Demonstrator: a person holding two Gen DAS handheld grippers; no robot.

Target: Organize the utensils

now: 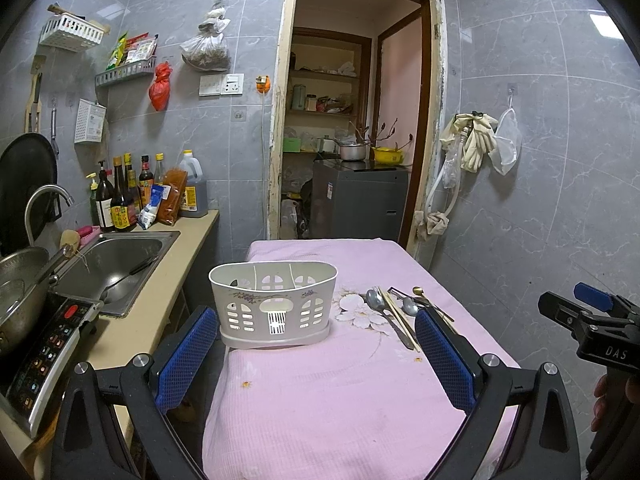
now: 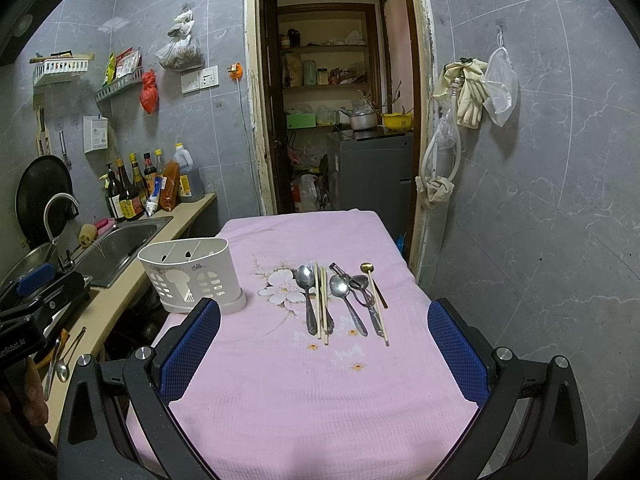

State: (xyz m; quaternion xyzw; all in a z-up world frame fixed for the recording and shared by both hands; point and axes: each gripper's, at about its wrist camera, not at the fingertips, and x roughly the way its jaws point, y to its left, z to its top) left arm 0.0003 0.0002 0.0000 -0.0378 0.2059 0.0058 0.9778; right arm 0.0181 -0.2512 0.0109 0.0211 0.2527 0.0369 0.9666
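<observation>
A white slotted utensil holder point(image 1: 274, 304) point(image 2: 194, 278) stands empty at the left edge of the pink-clothed table point(image 1: 336, 392) point(image 2: 320, 392). To its right lie several utensils in a row: a large steel spoon point(image 2: 307, 292), wooden chopsticks point(image 2: 322, 304), a second spoon point(image 2: 345, 296), a peeler point(image 2: 366, 298) and a gold-tipped spoon point(image 2: 370, 280); they also show in the left wrist view point(image 1: 394, 312). My left gripper point(image 1: 316, 356) is open, near the holder's front. My right gripper point(image 2: 324, 344) is open, short of the utensils, holding nothing.
A counter at the left carries a steel sink point(image 1: 116, 264), sauce bottles point(image 1: 128, 196), an induction cooker point(image 1: 48, 356) and a metal bowl point(image 1: 20, 284). Two spoons lie on the counter point(image 2: 60, 356). An open doorway point(image 1: 352, 128) is behind the table; a tiled wall is at the right.
</observation>
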